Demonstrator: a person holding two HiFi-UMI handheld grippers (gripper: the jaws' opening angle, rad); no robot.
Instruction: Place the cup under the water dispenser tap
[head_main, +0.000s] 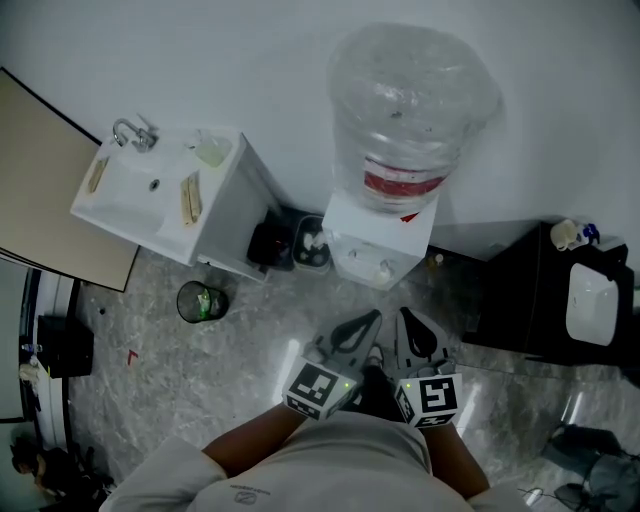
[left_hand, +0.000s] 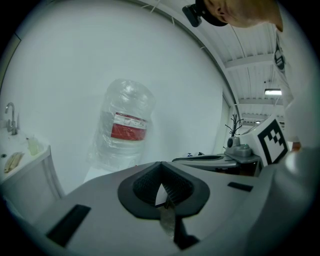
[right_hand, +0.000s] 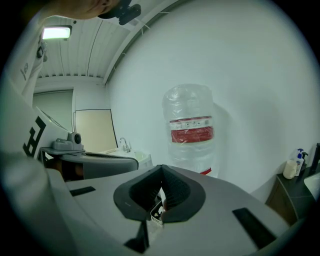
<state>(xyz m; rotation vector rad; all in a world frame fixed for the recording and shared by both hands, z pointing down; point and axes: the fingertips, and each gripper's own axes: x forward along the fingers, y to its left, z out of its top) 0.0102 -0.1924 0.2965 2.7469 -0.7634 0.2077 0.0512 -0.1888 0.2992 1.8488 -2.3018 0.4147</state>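
Observation:
The water dispenser (head_main: 378, 243) stands against the white wall with a large clear bottle (head_main: 412, 105) bearing a red label on top; its taps (head_main: 384, 268) face me. The bottle also shows in the left gripper view (left_hand: 125, 127) and the right gripper view (right_hand: 191, 127). My left gripper (head_main: 370, 320) and right gripper (head_main: 406, 318) hang side by side in front of the dispenser, both pointing at it. Each has its jaws shut tip to tip with nothing between them (left_hand: 162, 167) (right_hand: 161, 170). No cup is near the taps; a pale cup-like container (head_main: 212, 150) sits on the sink's corner.
A white sink unit (head_main: 150, 195) with a tap (head_main: 130, 132) stands to the left. A dark waste bin (head_main: 201, 301) sits on the marble floor. Black boxes (head_main: 270, 243) lie between sink and dispenser. A black counter (head_main: 545, 290) with a white basin (head_main: 592, 303) is at right.

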